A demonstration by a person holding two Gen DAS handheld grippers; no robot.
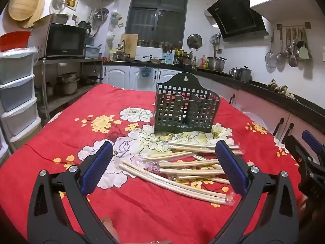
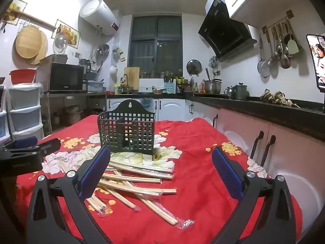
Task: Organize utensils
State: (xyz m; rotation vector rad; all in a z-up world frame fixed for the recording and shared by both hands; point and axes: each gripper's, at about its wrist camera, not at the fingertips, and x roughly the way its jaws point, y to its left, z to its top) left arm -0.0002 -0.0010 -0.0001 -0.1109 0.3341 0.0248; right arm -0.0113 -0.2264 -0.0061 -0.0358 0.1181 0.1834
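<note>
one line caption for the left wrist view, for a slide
Open left gripper above wrapped chopsticks before an empty holder.

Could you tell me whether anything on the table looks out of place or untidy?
Yes: the wrapped chopsticks lie criss-crossed in a loose heap on the red floral cloth in front of the dark slotted holder, which looks empty.

water heater [image 2: 97, 16] display — red digits, unreadable | microwave [image 2: 65, 78] brand — illegible

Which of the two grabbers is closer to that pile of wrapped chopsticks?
Left. The left gripper hangs open right over the chopsticks, its fingers straddling the pile. The right gripper is also open, but most of the pile lies toward its left finger.
</note>
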